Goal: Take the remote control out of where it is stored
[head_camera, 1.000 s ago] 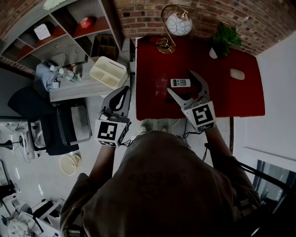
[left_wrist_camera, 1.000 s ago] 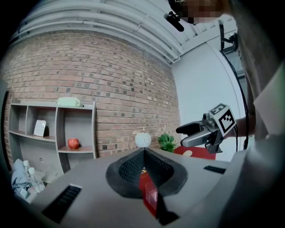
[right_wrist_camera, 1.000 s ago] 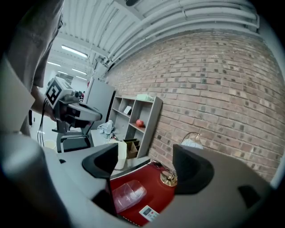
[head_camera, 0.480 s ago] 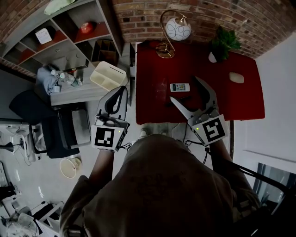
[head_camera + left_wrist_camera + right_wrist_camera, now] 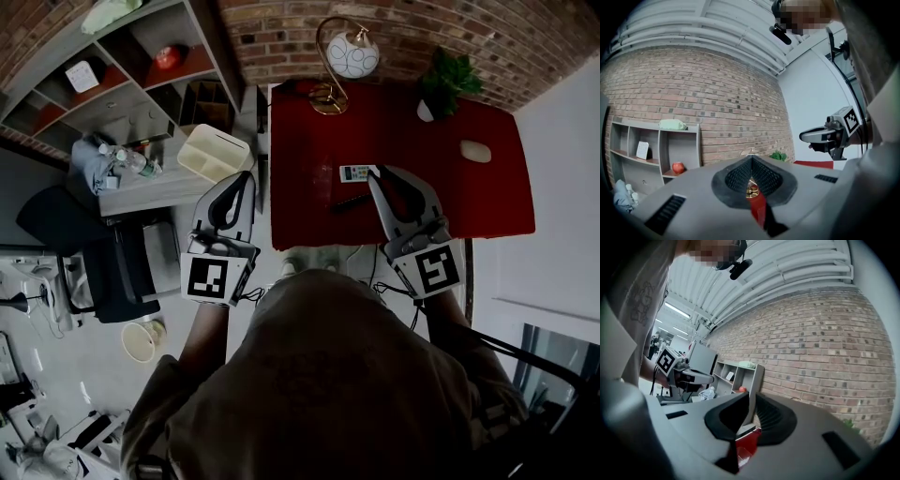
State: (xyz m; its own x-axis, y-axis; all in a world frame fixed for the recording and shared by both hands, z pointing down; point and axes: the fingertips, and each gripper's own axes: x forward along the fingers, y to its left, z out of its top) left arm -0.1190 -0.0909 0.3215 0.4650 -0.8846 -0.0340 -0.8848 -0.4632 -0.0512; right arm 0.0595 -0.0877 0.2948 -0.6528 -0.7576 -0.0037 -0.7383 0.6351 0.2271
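**A:** So, where is the remote (image 5: 358,173) now?

**B:** It lies flat on the red bench (image 5: 487,202), in the open and not inside any box. By my judgement the taking out is done, or nearly done.

**A:** And the right tool (image 5: 378,176)?

**B:** Its jaws have just been closing. They are almost pressed together, with only a thin slit, and nothing is in that slit. In its own view I see just a bit of red bench through it. From above, its tips sit at the right end of the remote. Whether they touch it, I cannot tell.

**A:** And the left tool (image 5: 247,178)?

**B:** Also pressed together and empty. It is off the bench, at its left side, well apart from the remote.

**A:** What could go wrong from here?

**B:** Mainly a bump. If the right tool sinks or swings left while it is so near, the closed tips may push the remote. I think it would then slide toward the dark stick (image 5: 349,202) near it, or further to the front edge. Also, if the person believes the remote is pinched and lifts, nothing will come up. The lamp (image 5: 349,52) stands at the back, well apart, so I worry less about it.
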